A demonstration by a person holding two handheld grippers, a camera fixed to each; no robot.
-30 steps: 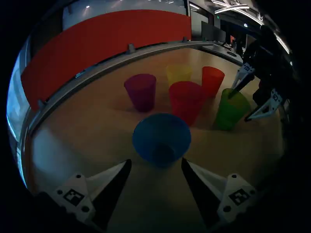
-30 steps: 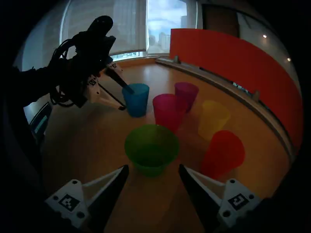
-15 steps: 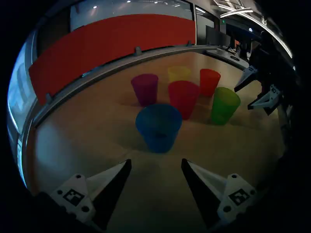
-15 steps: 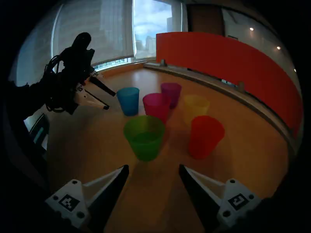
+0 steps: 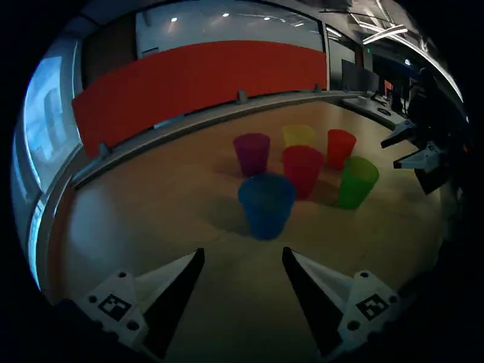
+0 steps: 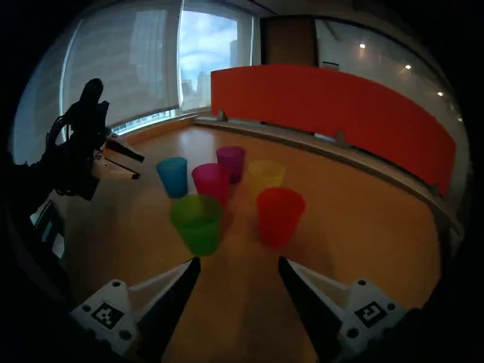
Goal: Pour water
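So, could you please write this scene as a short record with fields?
Surface: wooden table
Cups, all upright: blue plastic cup, green plastic cup, pink plastic cup, purple plastic cup, yellow plastic cup, red plastic cup
Left tool: open, empty, facing the blue cup, apart from it
Right tool: open, empty, facing the green cup, apart from it
Backdrop: long red wall panel

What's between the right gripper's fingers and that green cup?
Bare wooden table, as the right gripper view shows; the open right gripper is short of the green cup.
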